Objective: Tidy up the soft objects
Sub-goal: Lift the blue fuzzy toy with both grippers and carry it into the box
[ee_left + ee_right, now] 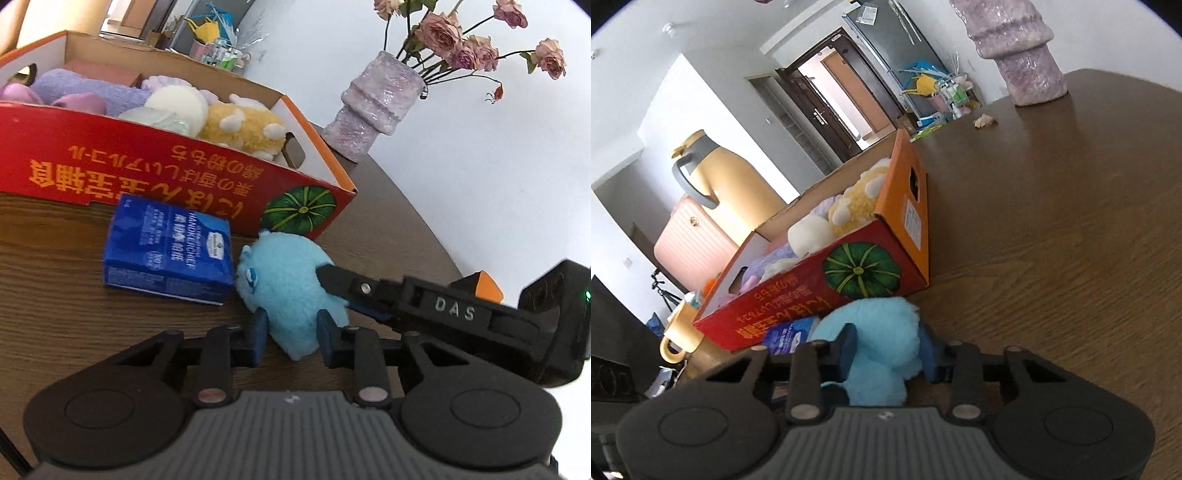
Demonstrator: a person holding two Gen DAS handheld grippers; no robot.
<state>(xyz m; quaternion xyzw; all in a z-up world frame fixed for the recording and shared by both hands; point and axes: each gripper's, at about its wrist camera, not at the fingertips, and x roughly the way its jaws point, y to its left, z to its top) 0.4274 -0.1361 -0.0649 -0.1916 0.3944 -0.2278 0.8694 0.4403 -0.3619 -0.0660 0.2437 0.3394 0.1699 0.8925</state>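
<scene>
A light blue plush toy (pixel 288 291) lies on the brown wooden table (pixel 55 295) in front of a red cardboard box (pixel 155 173). My left gripper (pixel 293 332) has its blue fingers on either side of the plush's near end, touching it. My right gripper (pixel 890 349) is closed on the same plush (pixel 882 343) from the right; its black finger (pixel 340 282) lies over the plush in the left wrist view. The box holds several soft toys, among them a yellow plush (pixel 243 125), a cream plush (pixel 177 103) and a purple towel (pixel 85 88).
A blue handkerchief pack (pixel 170 251) lies against the plush's left side, in front of the box. A lilac vase (pixel 376 107) with dried roses stands at the table's far edge. A small pale scrap (pixel 984 121) lies near the vase. A yellow thermos (pixel 727 181) stands behind the box.
</scene>
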